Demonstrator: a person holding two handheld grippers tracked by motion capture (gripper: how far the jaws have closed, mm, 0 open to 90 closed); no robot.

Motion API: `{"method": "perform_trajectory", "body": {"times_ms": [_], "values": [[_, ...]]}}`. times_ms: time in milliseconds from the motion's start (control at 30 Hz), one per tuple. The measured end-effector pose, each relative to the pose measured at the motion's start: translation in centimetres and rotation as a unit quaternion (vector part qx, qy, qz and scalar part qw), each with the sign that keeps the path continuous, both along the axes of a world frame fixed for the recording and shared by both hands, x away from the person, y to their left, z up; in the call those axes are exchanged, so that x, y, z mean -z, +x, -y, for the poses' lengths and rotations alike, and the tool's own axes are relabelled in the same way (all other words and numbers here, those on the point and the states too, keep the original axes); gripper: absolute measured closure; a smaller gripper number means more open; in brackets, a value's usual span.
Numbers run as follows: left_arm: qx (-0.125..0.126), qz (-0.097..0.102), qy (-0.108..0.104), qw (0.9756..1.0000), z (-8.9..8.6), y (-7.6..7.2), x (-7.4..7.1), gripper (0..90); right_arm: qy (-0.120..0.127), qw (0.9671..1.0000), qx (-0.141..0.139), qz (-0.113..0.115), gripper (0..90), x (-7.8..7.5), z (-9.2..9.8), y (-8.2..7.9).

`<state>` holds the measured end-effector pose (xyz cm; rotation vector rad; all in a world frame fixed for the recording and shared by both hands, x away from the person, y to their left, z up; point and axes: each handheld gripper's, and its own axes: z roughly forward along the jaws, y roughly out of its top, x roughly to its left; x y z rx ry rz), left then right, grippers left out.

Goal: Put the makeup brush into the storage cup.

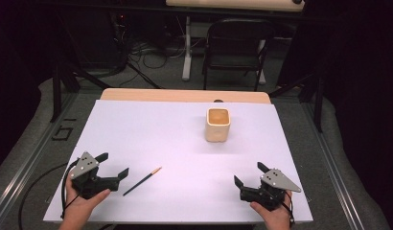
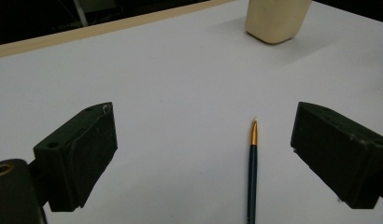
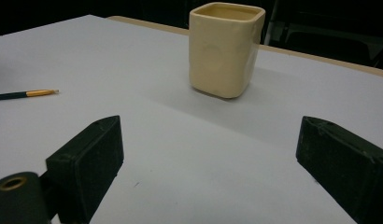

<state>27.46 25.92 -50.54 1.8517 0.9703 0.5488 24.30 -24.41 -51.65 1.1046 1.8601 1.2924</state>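
On the white sheet (image 1: 151, 134) covering the table, nothing is done yet as far as I can judge. My left gripper (image 1: 114, 164) sits at the near left corner, jaws spread wide, nothing between the pads. Right gripper (image 1: 248, 173) at the near right corner, same thing: jaws wide apart, empty.

Paintbrush (image 1: 142, 181) lies flat on the sheet just beside the left gripper, dark handle toward me, gold ferrule and tip pointing away toward the cup (image 1: 218, 124). In the left gripper view the brush (image 2: 252, 161) lies between the two jaws but ahead of them and nearer the right-hand one; no pad touches it. Bristles are too small to make out, so I can't say for sure what shape the tip is in.

Cream square cup stands upright past mid-sheet, well apart from the brush and from both grippers. From the high view its inside looks empty. In the right gripper view the cup (image 3: 225, 49) is straight ahead, centred between the jaws but far off, with the brush tip (image 3: 40, 93) at the left edge.

My read: the job is brush into cup, and all of it is left. Left gripper is lined up for the pick; it needs to go forward and down, close on the handle, lift, carry across, drop it in. Thin handle flat on the sheet, so the grip could slip.
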Motion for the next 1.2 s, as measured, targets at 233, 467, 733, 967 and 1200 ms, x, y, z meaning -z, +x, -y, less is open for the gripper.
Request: {"method": "perform_trajectory", "body": {"times_ms": [233, 467, 733, 967, 1200], "values": [[0.004, -0.018, 0.005, 0.9998, -0.1, 0.1, -0.4, 8.8, 0.0, 1.0, -0.002, -0.004, 8.7, 0.1, -0.1, 0.0], [0.0, -0.045, 0.009, 0.9989, -0.2, 0.5, -0.9, 9.2, -0.001, 0.9999, -0.004, -0.011, 8.7, 0.2, -0.2, 0.1], [0.004, -0.075, 0.026, 0.9968, 0.2, 1.2, -1.0, 10.9, -0.001, 0.9999, -0.005, -0.015, 9.7, 0.2, -0.1, 0.1], [0.015, -0.092, 0.045, 0.9946, 0.6, 1.6, -1.4, 12.0, 0.002, 0.9999, -0.005, -0.014, 10.2, 0.3, -0.2, 0.2], [0.024, -0.117, 0.072, 0.9902, 0.9, 2.1, -2.2, 15.0, 0.003, 0.9999, -0.005, -0.013, 10.6, 0.4, -0.2, 0.2]]}}
